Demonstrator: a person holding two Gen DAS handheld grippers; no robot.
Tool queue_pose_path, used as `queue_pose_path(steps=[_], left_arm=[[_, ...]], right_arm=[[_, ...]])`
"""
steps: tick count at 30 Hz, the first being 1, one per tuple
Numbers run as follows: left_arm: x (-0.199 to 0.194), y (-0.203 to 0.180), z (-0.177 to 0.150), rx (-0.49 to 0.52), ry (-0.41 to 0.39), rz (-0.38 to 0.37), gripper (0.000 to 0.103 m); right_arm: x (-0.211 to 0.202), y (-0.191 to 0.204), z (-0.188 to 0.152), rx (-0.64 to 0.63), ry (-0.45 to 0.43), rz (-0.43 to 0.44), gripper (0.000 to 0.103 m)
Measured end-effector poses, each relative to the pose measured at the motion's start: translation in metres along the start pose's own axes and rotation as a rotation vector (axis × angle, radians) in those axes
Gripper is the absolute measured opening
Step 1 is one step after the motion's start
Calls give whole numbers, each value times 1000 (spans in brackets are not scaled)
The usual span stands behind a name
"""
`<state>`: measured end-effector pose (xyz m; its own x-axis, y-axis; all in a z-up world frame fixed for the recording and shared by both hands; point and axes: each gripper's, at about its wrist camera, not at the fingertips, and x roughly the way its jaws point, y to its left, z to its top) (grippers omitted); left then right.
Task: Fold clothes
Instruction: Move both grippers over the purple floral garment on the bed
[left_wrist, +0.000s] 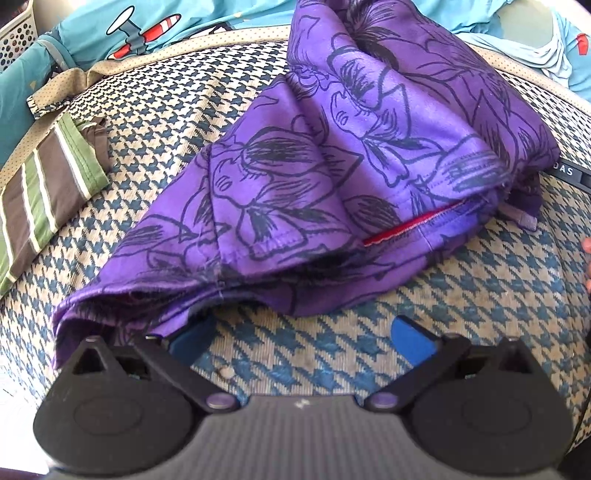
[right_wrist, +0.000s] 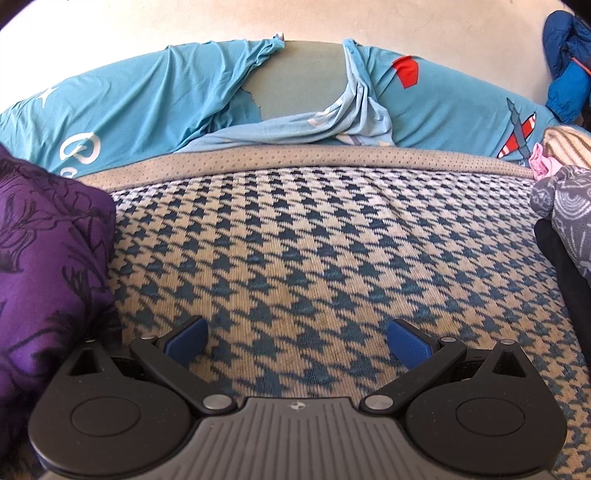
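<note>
— lying where, the purple floral garment (left_wrist: 332, 166)?
— bunched mid-frame on the houndstooth cover (left_wrist: 155, 110), touching the left gripper (left_wrist: 299, 336).
— grippers?
— both spread wide, empty; right gripper (right_wrist: 297, 339) over bare cover.

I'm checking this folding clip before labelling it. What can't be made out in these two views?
- Purple garment: its type and its underside, left wrist view; bunched folds hide them. In the right wrist view the left edge cuts it off.
- Left gripper: whether its left finger touches the cloth; the hem covers that fingertip.
- Grey patterned cloth: cut off by the right edge, right wrist view.
- Black label: lettering partly hidden under the purple garment.
</note>
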<state>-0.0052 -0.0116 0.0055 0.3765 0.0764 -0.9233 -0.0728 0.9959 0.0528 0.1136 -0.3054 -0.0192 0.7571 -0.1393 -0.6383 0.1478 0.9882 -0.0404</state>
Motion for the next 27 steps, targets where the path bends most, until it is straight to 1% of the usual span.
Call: queue_pose_path(steps=[5, 6, 8, 10, 11, 15, 18, 20, 27], left_arm=[[-2, -3, -7, -4, 14, 12, 103], [-2, -3, -9, -6, 10, 16, 103], [-2, -1, -14, -12, 1, 26, 103], [-4, 1, -17, -25, -5, 31, 103], [-5, 3, -18, -33, -7, 35, 103], [-8, 9, -22, -68, -16, 50, 103], [-9, 11, -24, -76, -34, 84, 103], [-10, 15, -24, -89, -44, 111, 103], [-15, 41, -29, -199, -44, 139, 103]], right_arm=[[-9, 0, -3, -36, 74, 28, 103], [-11, -1, -4, -33, 78, 28, 103], [-20, -2, -4, -18, 67, 28, 103], [-33, -2, -5, -5, 45, 53, 103], [-40, -1, -7, -12, 33, 79, 103], [-60, 10, -16, -101, 0, 131, 103], [-75, 20, -20, -179, -27, 206, 103], [-84, 26, -24, -212, -40, 274, 103], [-119, 46, -35, -272, -102, 493, 103]])
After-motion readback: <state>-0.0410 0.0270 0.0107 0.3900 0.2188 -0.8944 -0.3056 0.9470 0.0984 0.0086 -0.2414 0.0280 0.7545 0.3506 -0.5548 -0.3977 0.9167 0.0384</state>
